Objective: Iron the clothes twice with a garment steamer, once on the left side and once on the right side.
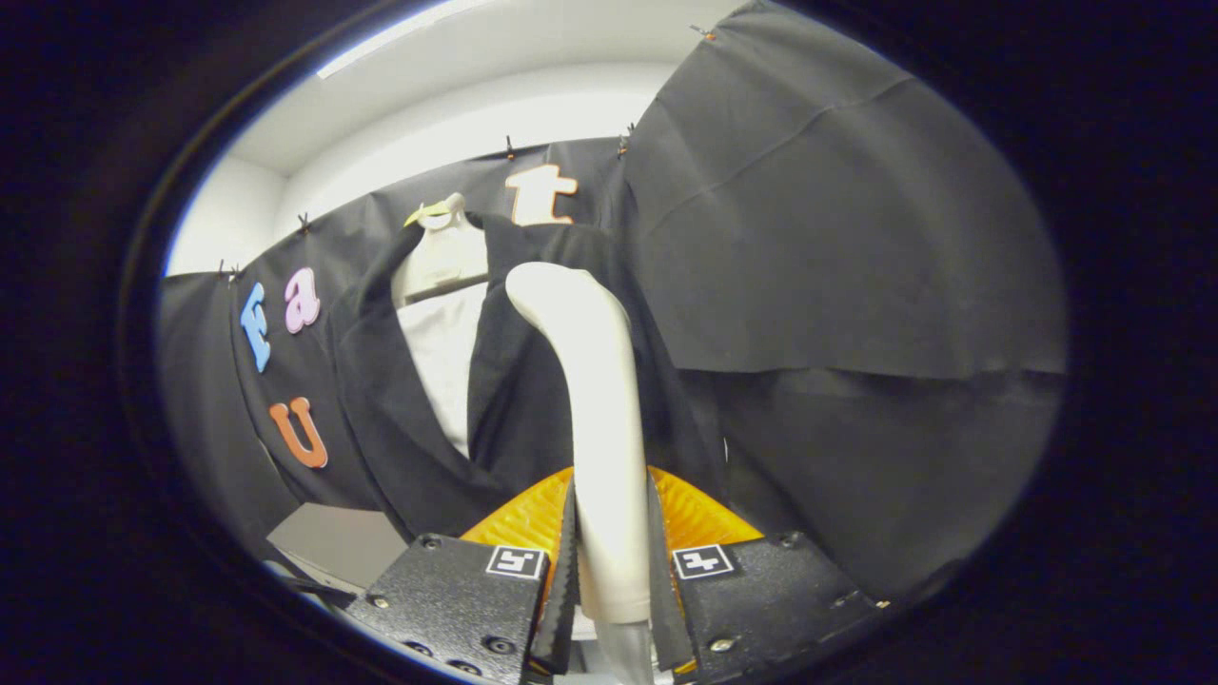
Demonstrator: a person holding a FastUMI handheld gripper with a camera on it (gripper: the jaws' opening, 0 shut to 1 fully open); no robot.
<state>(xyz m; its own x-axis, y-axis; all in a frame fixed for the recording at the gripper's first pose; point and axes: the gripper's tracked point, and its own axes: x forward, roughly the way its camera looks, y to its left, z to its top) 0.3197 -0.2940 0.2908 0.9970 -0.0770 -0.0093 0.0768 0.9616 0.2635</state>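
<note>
Gripper view: gripper [612, 561] clamped on steamer [595, 419] handle; head against dark jacket [519, 381] just ahead. Keep head flat, stroke slowly down panel.

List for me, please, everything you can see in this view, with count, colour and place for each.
garment steamer: one, cream-white, handle upright between the fingers, head curving toward the clothes
dark jacket: one, black, hanging open just beyond the steamer head
white garment: one, white, inside the open jacket front
hanger: one, pale, hook at the top of the clothes; whether it carries both garments I cannot tell
grey surface: one, grey, low beside the jacket's hem
ceiling light: one strip, white, overhead
gripper: one, both fingers pressed on the steamer's handle
</note>
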